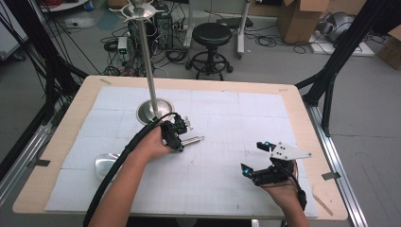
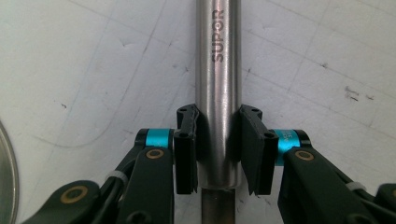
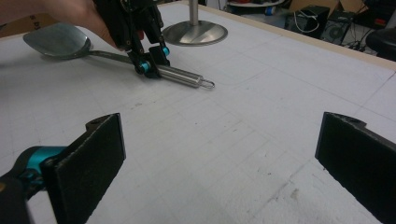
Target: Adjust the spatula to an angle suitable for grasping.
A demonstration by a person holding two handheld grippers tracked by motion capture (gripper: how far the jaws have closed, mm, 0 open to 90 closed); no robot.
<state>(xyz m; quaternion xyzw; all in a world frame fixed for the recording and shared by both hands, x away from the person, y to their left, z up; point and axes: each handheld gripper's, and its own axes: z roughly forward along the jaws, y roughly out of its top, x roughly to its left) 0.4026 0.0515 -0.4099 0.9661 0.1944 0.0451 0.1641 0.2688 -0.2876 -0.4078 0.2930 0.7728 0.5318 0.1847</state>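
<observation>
Spatula handle (image 2: 218, 93) clamped between left gripper (image 2: 218, 149) jaws, on mat.

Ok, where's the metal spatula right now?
In the high view the spatula lies on the table's left half, in front of the stand's round base, its blade toward the left edge and its handle clamped in the left gripper.

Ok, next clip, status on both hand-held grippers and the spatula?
Left hand-held gripper shut on spatula handle, spatula lying on the table. Right hand-held gripper open, holding nothing. Stand base close behind.
</observation>
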